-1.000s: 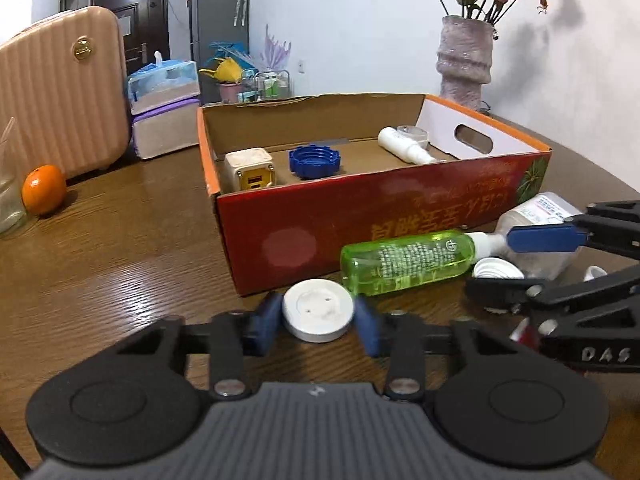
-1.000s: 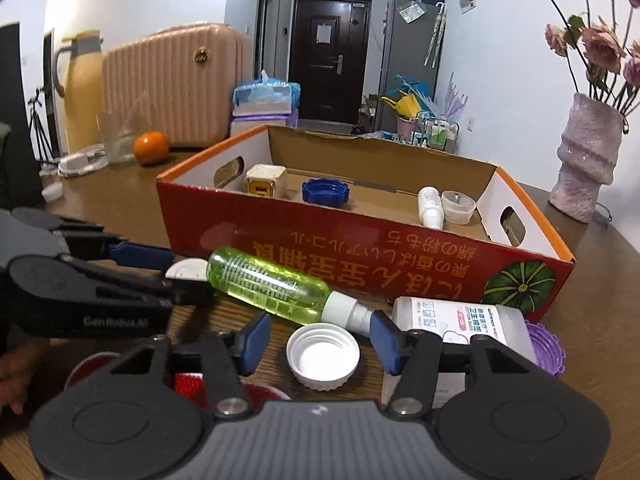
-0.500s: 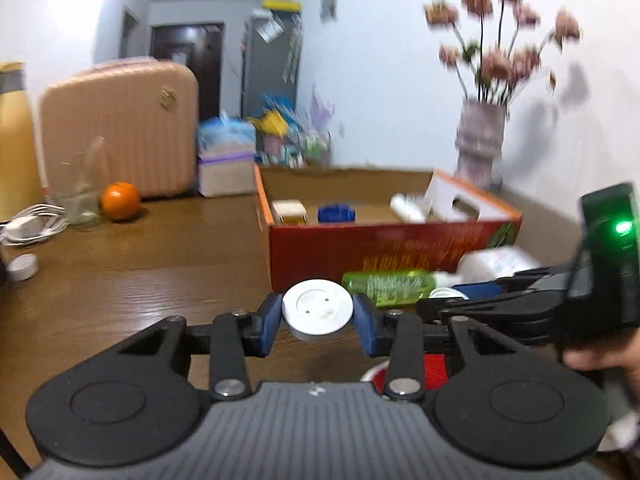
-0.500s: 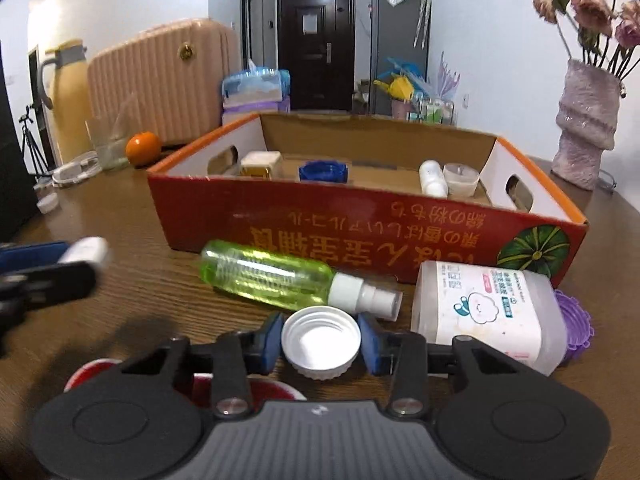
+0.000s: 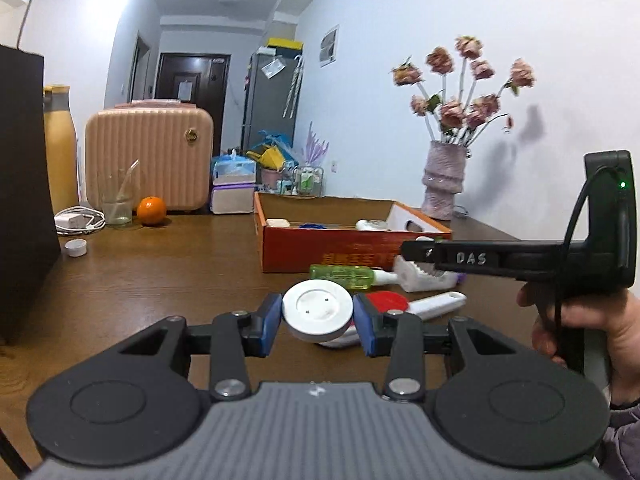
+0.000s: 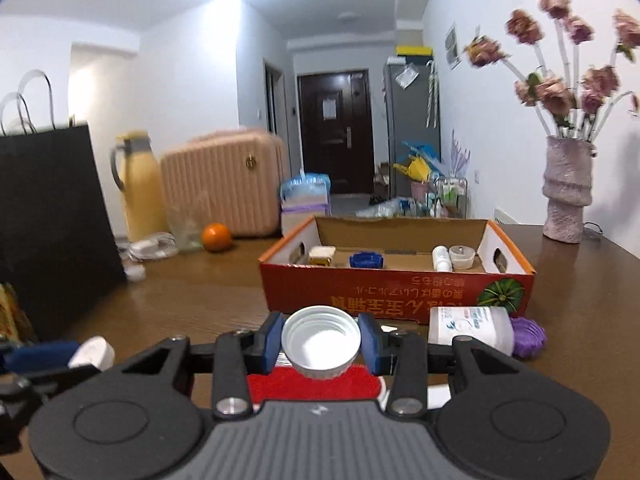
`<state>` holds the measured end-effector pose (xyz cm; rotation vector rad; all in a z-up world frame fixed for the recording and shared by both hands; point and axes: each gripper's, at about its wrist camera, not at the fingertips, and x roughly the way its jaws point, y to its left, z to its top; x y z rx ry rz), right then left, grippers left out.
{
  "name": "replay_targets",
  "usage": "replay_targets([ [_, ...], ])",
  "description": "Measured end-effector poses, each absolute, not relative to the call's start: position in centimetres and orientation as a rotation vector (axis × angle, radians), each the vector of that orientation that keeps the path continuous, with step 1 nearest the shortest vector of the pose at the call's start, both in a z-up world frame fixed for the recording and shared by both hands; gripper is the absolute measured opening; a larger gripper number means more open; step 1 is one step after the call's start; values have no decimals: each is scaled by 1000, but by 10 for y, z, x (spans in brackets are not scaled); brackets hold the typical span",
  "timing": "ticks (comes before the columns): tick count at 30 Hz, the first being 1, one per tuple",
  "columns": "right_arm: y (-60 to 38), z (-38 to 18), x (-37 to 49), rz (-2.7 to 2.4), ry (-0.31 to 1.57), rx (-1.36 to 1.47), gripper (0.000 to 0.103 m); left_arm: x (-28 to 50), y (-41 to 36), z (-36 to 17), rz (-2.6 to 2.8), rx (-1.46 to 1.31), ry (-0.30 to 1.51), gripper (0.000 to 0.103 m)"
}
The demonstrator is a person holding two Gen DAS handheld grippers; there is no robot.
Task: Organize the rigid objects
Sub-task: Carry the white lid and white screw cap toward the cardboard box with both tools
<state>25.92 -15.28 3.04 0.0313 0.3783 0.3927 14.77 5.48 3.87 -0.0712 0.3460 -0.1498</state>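
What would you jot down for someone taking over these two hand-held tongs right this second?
Left tongs: shut on the flat white disc, held above the table.
Right tongs: shut on the open white cap, also lifted.
Cardboard box: already holds a cream cube, blue lid, small white bottle and clear cup.
Left to do: drop both pieces into the box, then collect the green bottle, white jar, purple lid and the red and white items in front of it.

Green bottle (image 5: pixel 342 276) and white bottle (image 6: pixel 470 328) lie before the box's (image 6: pixel 360 294) front wall.
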Motion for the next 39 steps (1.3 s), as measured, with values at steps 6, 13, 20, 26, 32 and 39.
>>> replay_targets([
  [6,-176,50,185,305,265,-25,40,85,51,60,-147,-21,229,40],
  [13,-193,46,113,299,178,5,40,59,35,78,-156,1,150,40],
  [20,-203,34,119,283,189,23,40,77,21,75,-172,-7,177,40],
  [26,-212,17,140,251,233,61,40,104,18,63,-182,-12,219,40],
  [32,-210,16,177,246,247,53,40,143,24,57,-151,-28,228,40],
  [39,-202,33,243,271,243,33,40,212,26,69,-163,3,233,40],
])
